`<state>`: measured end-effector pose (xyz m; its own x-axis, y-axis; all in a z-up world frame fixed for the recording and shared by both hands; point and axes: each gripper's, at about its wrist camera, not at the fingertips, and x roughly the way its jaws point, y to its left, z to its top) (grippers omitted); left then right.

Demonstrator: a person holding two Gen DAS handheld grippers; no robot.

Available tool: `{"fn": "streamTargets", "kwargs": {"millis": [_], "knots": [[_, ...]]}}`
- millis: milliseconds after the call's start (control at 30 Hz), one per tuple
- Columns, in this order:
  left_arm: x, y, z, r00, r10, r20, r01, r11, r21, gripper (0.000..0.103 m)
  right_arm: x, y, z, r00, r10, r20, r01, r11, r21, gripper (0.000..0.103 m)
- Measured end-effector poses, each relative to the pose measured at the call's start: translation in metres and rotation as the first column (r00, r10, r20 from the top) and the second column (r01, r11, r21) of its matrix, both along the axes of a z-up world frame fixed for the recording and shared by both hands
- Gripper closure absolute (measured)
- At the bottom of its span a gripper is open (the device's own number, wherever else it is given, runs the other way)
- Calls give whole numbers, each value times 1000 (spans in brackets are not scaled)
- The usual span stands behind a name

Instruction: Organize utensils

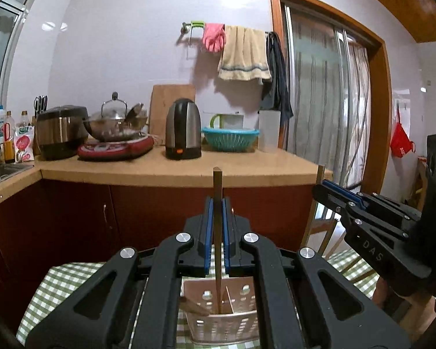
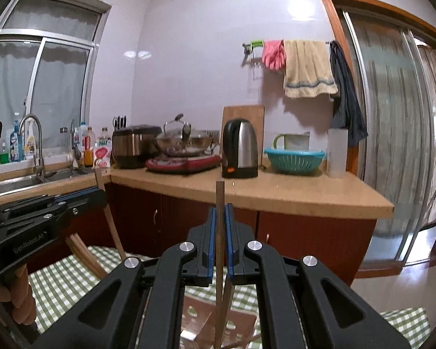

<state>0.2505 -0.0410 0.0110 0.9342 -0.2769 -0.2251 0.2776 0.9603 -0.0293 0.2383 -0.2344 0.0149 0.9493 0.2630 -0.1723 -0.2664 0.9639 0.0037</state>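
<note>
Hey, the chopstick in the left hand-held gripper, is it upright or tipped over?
Upright. The chopstick stands vertical between the shut fingers of the left hand-held gripper, its lower end down inside the perforated utensil holder.

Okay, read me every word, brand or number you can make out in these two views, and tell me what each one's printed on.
"DAS": on the right gripper body, left wrist view.
"GenRobot.AI": on the left gripper body, right wrist view.
Bottles and packets by the sink: labels too small and blurred to read.

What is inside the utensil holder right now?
The utensil holder holds the lower end of the chopstick gripped by the left gripper, plus a brown handle leaning at left. Its bottom is hidden.
</note>
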Motion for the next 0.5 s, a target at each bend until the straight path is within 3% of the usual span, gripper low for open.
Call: {"fn": "streamTargets", "kwargs": {"millis": [100, 167, 267, 333, 500], "knots": [[2, 1, -7, 1000, 7, -18, -7, 1000, 2, 95, -1, 1, -4, 1000, -6, -15, 6, 1000, -5, 89], [2, 3, -9, 1000, 12, -27, -12, 1000, 1, 88, -2, 2, -5, 1000, -13, -17, 13, 1000, -5, 70], [1, 4, -10, 999, 20, -26, -19, 1000, 6, 74, -6, 2, -4, 1000, -21, -8, 21, 1000, -5, 60], [-1, 5, -10, 999, 27, -20, -26, 1000, 12, 60, -9, 3, -3, 1000, -26, -1, 26, 1000, -3, 47], [-9, 11, -5, 999, 42, 2, -42, 999, -11, 40, -17, 4, 2, 999, -36, 19, 36, 999, -8, 24]]}}
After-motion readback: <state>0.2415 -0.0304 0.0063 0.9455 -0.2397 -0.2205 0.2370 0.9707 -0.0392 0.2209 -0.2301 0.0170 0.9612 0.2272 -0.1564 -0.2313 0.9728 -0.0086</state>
